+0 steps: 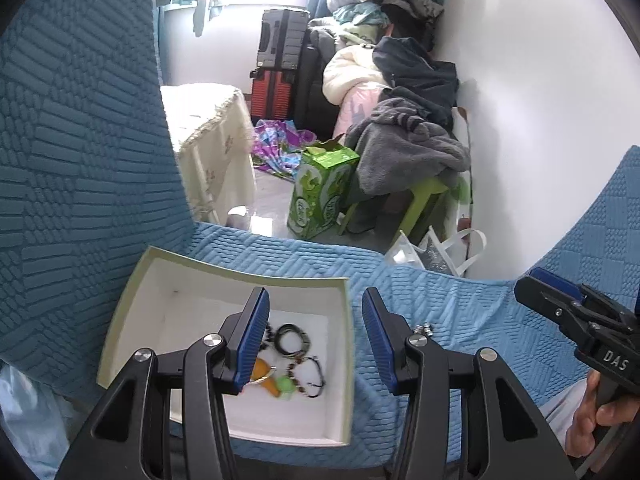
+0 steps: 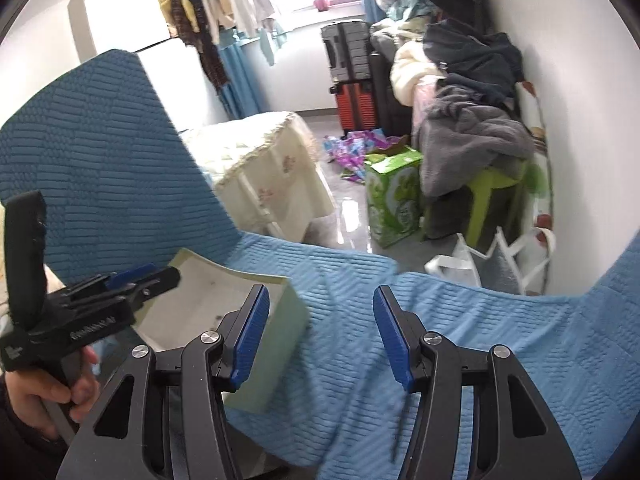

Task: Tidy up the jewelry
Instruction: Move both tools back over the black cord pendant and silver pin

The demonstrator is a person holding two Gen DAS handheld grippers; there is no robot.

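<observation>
A shallow box (image 1: 128,304) with a pale green rim and white inside lies on the blue sofa cover. It holds black bead bracelets (image 1: 294,338), an orange piece (image 1: 266,374) and a green bead (image 1: 285,385). A small silver piece of jewelry (image 1: 423,329) lies on the cover just right of the box. My left gripper (image 1: 316,340) is open above the box's right edge. My right gripper (image 2: 320,338) is open and empty over the cover, right of the box (image 2: 276,336). Each gripper shows at the edge of the other's view.
The blue textured sofa cover (image 1: 460,320) spans seat and backrest. Beyond the seat edge are a green carton (image 1: 320,196), a green stool piled with clothes (image 1: 412,152), a white bag (image 1: 440,252), suitcases (image 1: 280,64) and a cloth-covered table (image 1: 212,140).
</observation>
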